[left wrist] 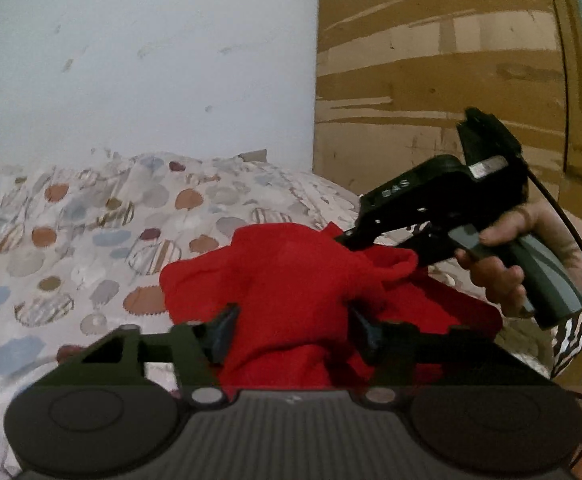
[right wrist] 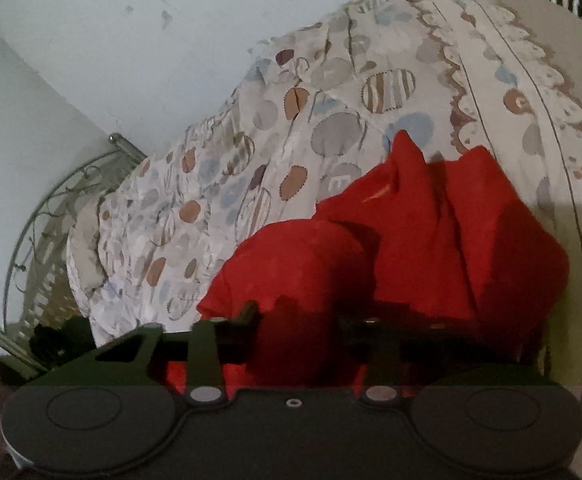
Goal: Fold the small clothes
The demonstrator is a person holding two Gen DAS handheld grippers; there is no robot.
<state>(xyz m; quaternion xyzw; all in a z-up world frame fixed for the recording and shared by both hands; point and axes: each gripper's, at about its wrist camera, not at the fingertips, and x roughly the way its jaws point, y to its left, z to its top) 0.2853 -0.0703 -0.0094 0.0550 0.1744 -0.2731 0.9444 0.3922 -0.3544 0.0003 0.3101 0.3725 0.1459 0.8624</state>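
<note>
Grasp step in hand. The red garment [left wrist: 291,280] lies bunched at lower centre on the patterned bedsheet [left wrist: 71,240]. The left gripper [left wrist: 291,328] and right gripper [right wrist: 303,320] each clench its cloth. Next, in my judgement: lift and spread it flat.

1 red garment [left wrist: 291,272], 2 tools [left wrist: 291,330]

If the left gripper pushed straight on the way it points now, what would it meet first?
The red garment: it already bunches between the left gripper fingers. Beyond it likely lies the patterned bedspread, though depth is unclear.
</note>
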